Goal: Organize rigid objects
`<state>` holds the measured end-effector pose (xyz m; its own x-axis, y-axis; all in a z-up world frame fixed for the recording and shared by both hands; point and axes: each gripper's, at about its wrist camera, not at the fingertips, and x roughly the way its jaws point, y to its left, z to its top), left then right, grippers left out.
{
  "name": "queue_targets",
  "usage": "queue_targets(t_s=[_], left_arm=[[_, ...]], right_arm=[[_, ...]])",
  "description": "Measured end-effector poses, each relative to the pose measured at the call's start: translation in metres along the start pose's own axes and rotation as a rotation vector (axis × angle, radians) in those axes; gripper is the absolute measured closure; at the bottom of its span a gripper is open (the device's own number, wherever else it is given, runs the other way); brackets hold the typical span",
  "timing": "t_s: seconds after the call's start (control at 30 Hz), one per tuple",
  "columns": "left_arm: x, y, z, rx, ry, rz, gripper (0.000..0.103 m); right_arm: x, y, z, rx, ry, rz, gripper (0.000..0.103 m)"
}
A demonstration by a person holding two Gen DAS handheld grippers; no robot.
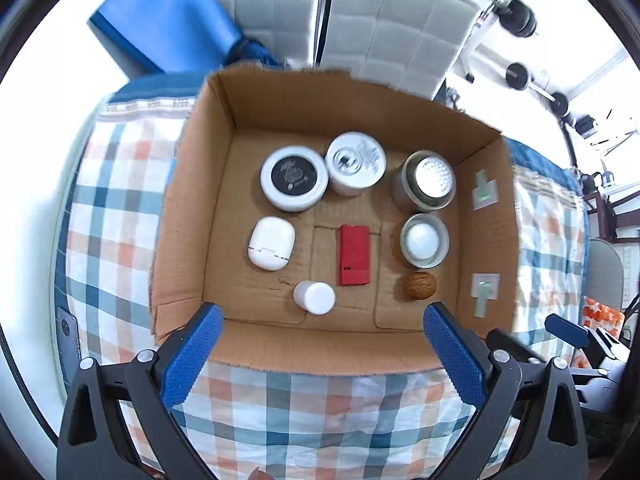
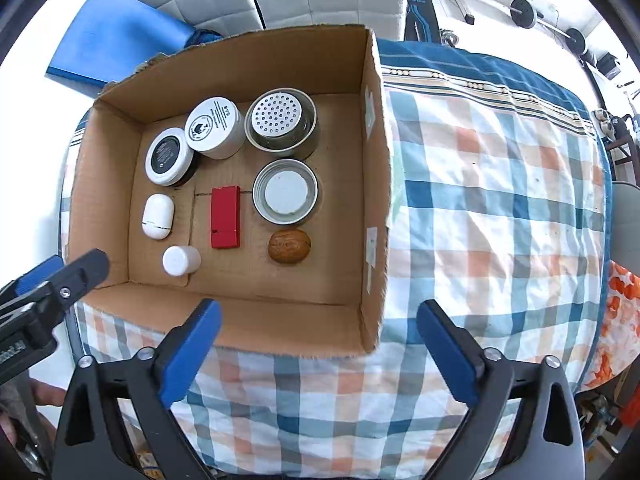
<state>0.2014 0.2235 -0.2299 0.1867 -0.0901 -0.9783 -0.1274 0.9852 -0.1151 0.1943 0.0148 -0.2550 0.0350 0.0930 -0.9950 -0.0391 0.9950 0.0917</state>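
An open cardboard box (image 1: 188, 216) (image 2: 376, 184) sits on a checked cloth. Inside lie a white jar with a black lid (image 1: 294, 178) (image 2: 168, 155), a white tub (image 1: 355, 162) (image 2: 214, 127), a metal perforated tin (image 1: 426, 184) (image 2: 282, 124), a smaller metal tin (image 1: 423, 240) (image 2: 286, 192), a white oval case (image 1: 271, 243) (image 2: 158, 216), a red box (image 1: 354, 255) (image 2: 225, 216), a small white bottle (image 1: 315, 297) (image 2: 181, 260) and a walnut (image 1: 419, 286) (image 2: 289, 245). My left gripper (image 1: 322, 320) is open and empty above the box's near wall. My right gripper (image 2: 318, 314) is open and empty over the box's near right corner.
The checked cloth (image 2: 500, 200) covers the surface to the right of the box. A blue mat (image 1: 168, 16) and grey padded cushions (image 1: 400, 28) stand behind. Barbell weights (image 1: 520, 76) are at the far right. The left gripper (image 2: 52, 288) shows at the right wrist view's left edge.
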Motion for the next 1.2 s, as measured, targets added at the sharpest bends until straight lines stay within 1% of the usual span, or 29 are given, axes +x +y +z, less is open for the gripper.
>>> queue_targets(t_s=[0.13,0.23,0.3,0.47,0.57,0.63,0.73,0.8,0.93,1.07,1.2], left_arm=[[-0.023,-0.003,-0.011,0.009,-0.051,-0.008,0.0],[-0.047,-0.01,-0.019,0.025,-0.084,0.011,0.0],[-0.068,-0.015,-0.027,0.035,-0.127,0.033,0.0],[-0.12,-0.028,-0.046,0.06,-0.234,0.072,0.0],[-0.149,-0.037,-0.06,0.082,-0.286,0.075,0.0],[-0.164,-0.042,-0.069,0.089,-0.309,0.071,0.0],[-0.186,-0.049,-0.082,0.103,-0.329,0.066,0.0],[-0.197,-0.052,-0.088,0.112,-0.329,0.078,0.0],[-0.22,-0.055,-0.098,0.107,-0.349,0.07,0.0],[-0.236,-0.057,-0.108,0.103,-0.354,0.065,0.0],[-0.242,-0.057,-0.117,0.094,-0.347,0.055,0.0]], right_arm=[[-0.025,0.002,-0.016,-0.008,-0.04,0.007,0.0],[-0.047,0.001,-0.026,-0.01,-0.08,0.014,0.0],[-0.059,0.002,-0.033,-0.01,-0.105,0.019,0.0],[-0.105,-0.005,-0.062,-0.002,-0.173,0.052,0.0],[-0.141,-0.01,-0.084,-0.004,-0.223,0.066,0.0],[-0.165,-0.012,-0.1,-0.007,-0.264,0.056,0.0],[-0.195,-0.017,-0.119,-0.006,-0.313,0.053,0.0],[-0.213,-0.02,-0.13,-0.011,-0.337,0.048,0.0],[-0.24,-0.025,-0.146,-0.009,-0.359,0.058,0.0],[-0.26,-0.027,-0.157,-0.011,-0.378,0.061,0.0],[-0.27,-0.029,-0.164,-0.007,-0.382,0.056,0.0]])
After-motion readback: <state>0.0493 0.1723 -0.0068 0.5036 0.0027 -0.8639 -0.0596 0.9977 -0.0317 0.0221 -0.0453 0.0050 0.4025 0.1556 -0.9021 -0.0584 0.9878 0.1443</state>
